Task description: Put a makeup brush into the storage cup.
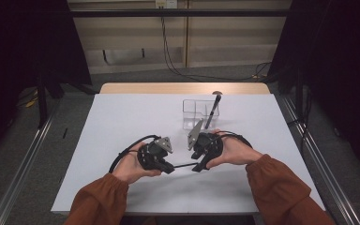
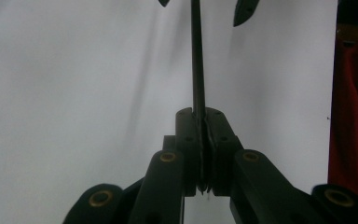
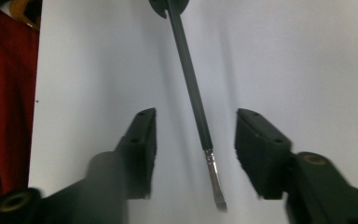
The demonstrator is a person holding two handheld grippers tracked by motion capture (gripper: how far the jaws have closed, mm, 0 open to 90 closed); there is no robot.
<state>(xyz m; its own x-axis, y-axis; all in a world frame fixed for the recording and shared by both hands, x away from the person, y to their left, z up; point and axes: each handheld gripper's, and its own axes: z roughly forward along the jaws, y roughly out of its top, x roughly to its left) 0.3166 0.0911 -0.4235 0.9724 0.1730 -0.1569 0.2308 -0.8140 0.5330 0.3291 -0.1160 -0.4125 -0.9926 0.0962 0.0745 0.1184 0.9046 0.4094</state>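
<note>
Thin black-handled brush with metal ferrule (image 3: 193, 95), handle end hidden between the shut left gripper (image 2: 204, 149) pads, bristle tip blurred below the right gripper (image 3: 193, 154) fingers, its left finger (image 3: 140, 149) base smeared

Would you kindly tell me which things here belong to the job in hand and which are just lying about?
In the job:
thin black brush
left claw, shut on it
right claw, open around it

Lying about:
clear plastic holder
black pen inside it

Two hand-held tools facing each other near the counter's (image 1: 122, 117) middle, left tool (image 1: 168, 167), right tool (image 1: 198, 166), thin dark brush (image 1: 183, 165) spanning between them, clear container (image 1: 194, 112) farther off holding a dark pen (image 1: 212, 111)
</note>
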